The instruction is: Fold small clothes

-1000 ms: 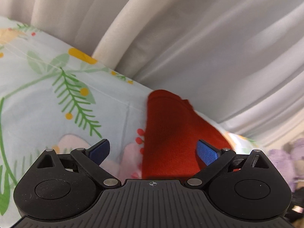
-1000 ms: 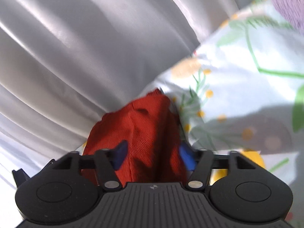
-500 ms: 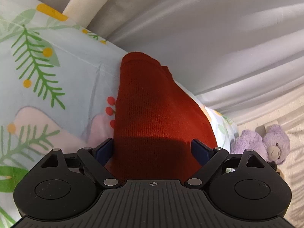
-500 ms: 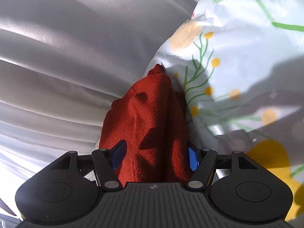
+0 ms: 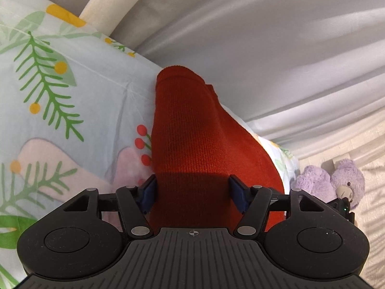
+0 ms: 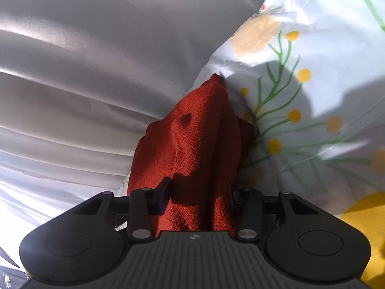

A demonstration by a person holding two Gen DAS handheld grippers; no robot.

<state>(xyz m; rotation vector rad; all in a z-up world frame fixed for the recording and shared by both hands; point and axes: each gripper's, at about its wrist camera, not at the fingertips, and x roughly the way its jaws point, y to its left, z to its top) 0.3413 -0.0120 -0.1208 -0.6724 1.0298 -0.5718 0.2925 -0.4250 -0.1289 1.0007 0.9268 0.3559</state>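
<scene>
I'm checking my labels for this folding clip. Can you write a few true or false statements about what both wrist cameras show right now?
1. The red knit garment lies on a floral sheet. True.
2. Garment fabric sits between the left gripper jaws. True.
3. The right gripper has nothing between its jaws. False: red fabric fills the gap as they close.
4. A green toy frog sits beyond the bed. False: it is a purple teddy bear.

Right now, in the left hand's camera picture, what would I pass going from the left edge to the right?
Flowered sheet → red knitted garment, with the left gripper closing around its near end → grey curtain → purple teddy bear.
</scene>
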